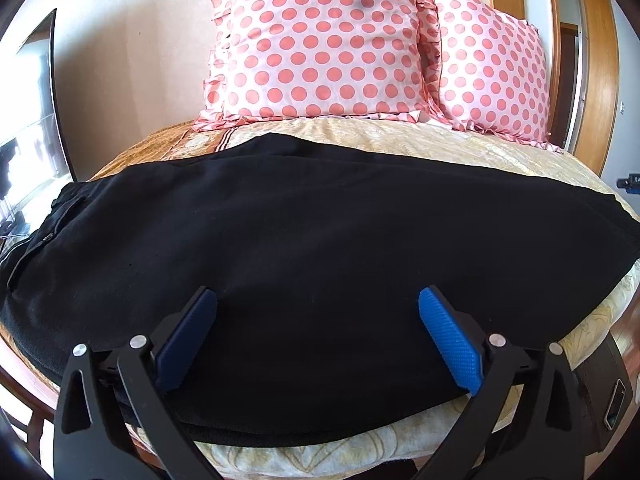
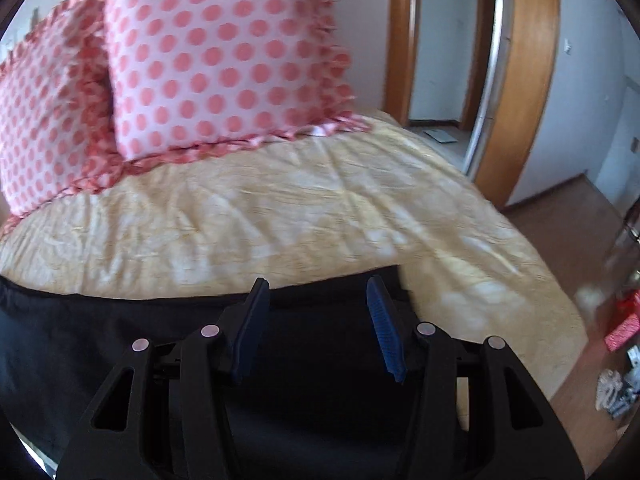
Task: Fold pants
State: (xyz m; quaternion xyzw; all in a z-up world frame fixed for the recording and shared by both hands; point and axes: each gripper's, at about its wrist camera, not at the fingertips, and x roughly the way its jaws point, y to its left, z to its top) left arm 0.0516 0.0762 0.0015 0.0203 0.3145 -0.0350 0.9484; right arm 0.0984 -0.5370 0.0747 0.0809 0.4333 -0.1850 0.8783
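— Count?

— One pair of black pants (image 1: 304, 264), laid flat across the near part of the bed (image 1: 400, 136), waistband and pocket at the left. Two pink polka-dot pillows (image 1: 320, 40) stand at the far end against the wall, one overlapping the other. Two grippers, both mine.

— Fingers?

— My left gripper (image 1: 318, 312) is spread wide over the pants near their near edge, the blue pads (image 1: 450, 344) with only black cloth showing between them. I hold nothing. My right gripper (image 2: 316, 300) is parted about halfway, over the right end of the pants (image 2: 120, 320); nothing is pinched there either. Whether the tips touch the cloth, I cannot tell.

— Around?

— A wooden doorframe (image 2: 520, 80) to the right past the bed (image 2: 280, 220). Small clutter on the floor (image 2: 618, 360) at far right, too blurred to name. A dark box (image 1: 608, 396) sits just off the bed's near right corner.
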